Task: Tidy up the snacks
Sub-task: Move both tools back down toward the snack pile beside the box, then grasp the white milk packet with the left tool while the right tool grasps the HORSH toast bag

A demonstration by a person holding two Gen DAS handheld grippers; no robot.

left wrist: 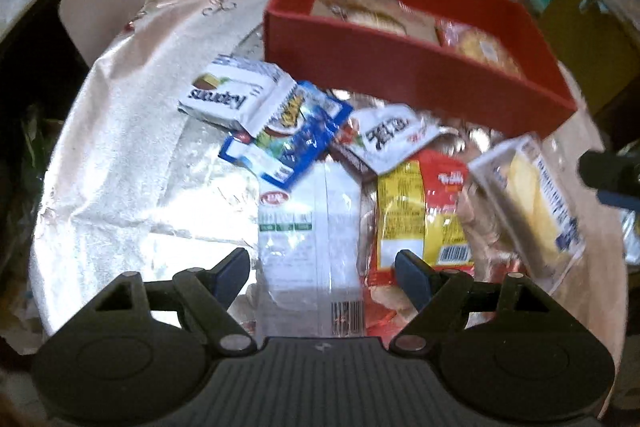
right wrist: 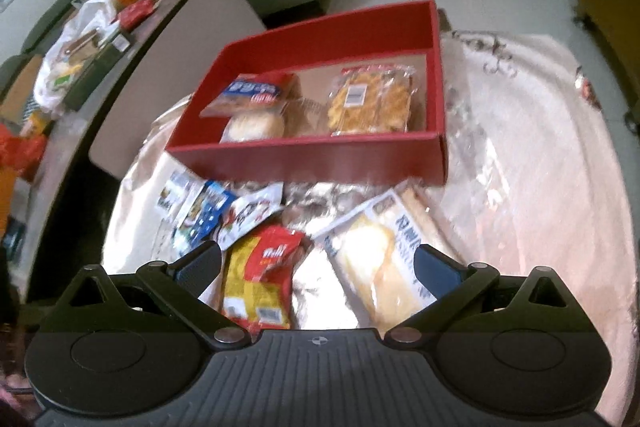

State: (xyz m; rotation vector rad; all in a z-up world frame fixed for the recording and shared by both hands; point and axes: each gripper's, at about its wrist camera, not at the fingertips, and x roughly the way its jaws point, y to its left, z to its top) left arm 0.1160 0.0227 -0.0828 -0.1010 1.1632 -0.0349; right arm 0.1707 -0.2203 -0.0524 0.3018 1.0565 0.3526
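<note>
Your left tongs (left wrist: 322, 267) stood open over the snack pile, and nothing was gripped between their blue pads. Below them lay a white packet (left wrist: 310, 227) with a barcode at its near end, and beside it, on the right, a red and yellow packet (left wrist: 424, 211). Further out lay a blue packet (left wrist: 296, 143), partly under a white wafer packet (left wrist: 236, 95), and a small white sachet (left wrist: 392, 139) rested on the top edge of the red and yellow one.

Your right tongs (right wrist: 318, 269) were also open and held nothing. A clear-wrapped slice of cake (right wrist: 384, 259) lay just inside their right finger, and the red and yellow packet (right wrist: 264, 275) just inside the left one; I could not tell whether either pad touched a wrapper.

All these loose snacks lay on the round counter (left wrist: 128, 163), which was covered with a shiny, crinkled sheet. The red box (right wrist: 320, 157) stood at the far side of the pile, close to it. In its near compartment sat a wrapped waffle (right wrist: 372, 103) on the right and a wrapped round bun (right wrist: 254, 125) on the left, with a blue and red packet (right wrist: 256, 93) leaning over the bun. The far compartment looked bare from this angle.
</note>
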